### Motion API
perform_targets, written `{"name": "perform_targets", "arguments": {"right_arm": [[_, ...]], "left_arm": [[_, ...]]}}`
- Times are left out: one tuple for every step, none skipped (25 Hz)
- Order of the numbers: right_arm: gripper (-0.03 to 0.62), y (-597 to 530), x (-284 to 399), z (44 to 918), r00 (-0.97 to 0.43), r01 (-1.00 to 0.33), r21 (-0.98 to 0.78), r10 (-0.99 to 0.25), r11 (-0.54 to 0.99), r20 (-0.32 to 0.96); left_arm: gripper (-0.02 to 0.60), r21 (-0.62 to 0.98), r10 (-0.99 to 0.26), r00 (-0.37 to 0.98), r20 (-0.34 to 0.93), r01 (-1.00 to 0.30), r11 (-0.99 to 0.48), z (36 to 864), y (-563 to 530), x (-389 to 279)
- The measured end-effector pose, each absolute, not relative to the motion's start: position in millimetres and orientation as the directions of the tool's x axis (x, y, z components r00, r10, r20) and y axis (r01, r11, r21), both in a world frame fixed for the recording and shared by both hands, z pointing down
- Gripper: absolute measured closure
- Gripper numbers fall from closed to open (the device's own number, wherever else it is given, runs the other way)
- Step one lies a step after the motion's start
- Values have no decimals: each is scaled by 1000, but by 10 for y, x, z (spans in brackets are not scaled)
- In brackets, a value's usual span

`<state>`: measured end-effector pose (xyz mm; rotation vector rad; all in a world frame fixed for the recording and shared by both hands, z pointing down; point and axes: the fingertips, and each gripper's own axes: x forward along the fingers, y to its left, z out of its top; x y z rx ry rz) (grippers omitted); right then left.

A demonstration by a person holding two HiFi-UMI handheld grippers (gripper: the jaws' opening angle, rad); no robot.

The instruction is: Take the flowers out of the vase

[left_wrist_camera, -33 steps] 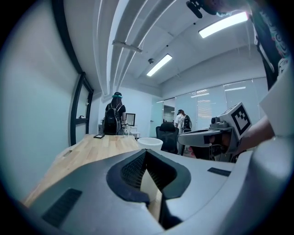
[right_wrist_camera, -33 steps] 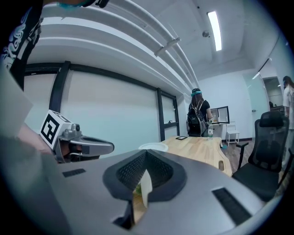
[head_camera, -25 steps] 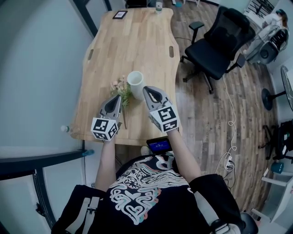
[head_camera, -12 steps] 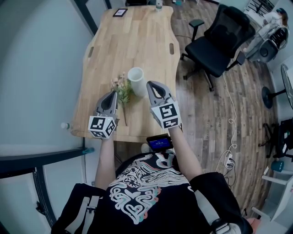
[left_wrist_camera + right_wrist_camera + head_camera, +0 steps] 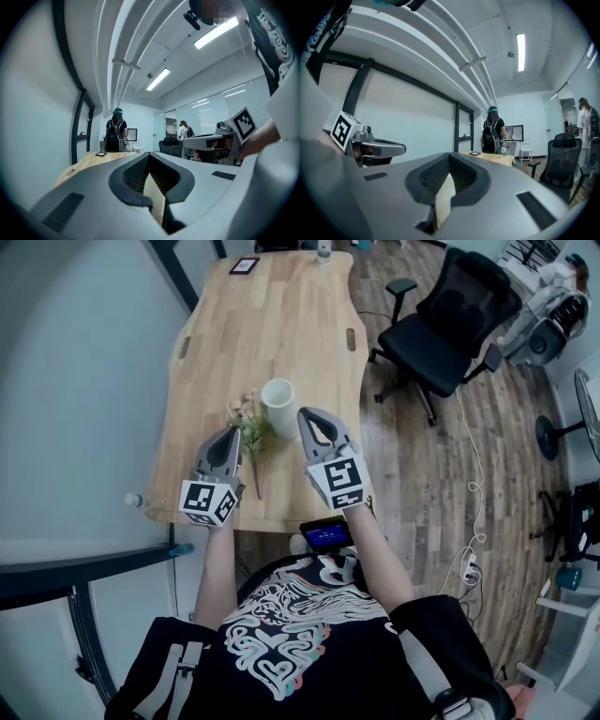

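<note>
Both of your grippers are closed with nothing in them. The left gripper [image 5: 229,434] has its jaws pressed together, and so does the right gripper [image 5: 308,415]. Each gripper view shows only the ridged dark pads meeting around a sliver of pale wood.

The flowers [image 5: 248,420] lie flat on the table [image 5: 272,324] in the gap between your two sets of jaws. They are just ahead of the left tips, toward the right gripper. The pale pink blooms and green leaves touch or nearly touch the foot of the vase [image 5: 278,405]. The thin dark stem [image 5: 255,474] runs back toward you alongside the left gripper. The vase stands upright ahead of the right jaws and a little to their left. It is a plain white cylinder, smooth and probably hard, and its mouth looks empty, so the flowers seem to be already out.

If you handle the spray again, expect it to be very light, with soft heads that crush easily. Pinch the bare stem below the leaves, not the blooms. It is slim and lies flush on smooth planks, so close the jaws low and squarely or it may roll away.
</note>
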<state>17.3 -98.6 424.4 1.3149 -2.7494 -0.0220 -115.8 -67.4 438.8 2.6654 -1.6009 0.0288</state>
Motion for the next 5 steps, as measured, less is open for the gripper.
{"name": "perform_targets", "arguments": {"right_arm": [[586, -991, 174, 4240, -623, -777, 52, -778, 627, 77], [586, -1001, 175, 4240, -622, -778, 51, -779, 626, 77], [586, -1012, 176, 4244, -621, -779, 49, -780, 625, 77], [586, -1023, 175, 4249, -621, -779, 46, -780, 625, 78], [586, -1033, 175, 4256, -621, -779, 42, -780, 625, 78]], "left_arm": [[577, 14, -883, 468, 38, -884, -468, 4392, -681, -1156], [577, 11, -884, 465, 44, -885, -465, 4398, -691, -1160], [578, 8, -886, 461, 50, -887, -462, 4403, -702, -1169], [577, 5, -887, 458, 55, -889, -458, 4408, -711, -1181], [577, 3, -889, 454, 59, -891, -454, 4412, -721, -1194]]}}
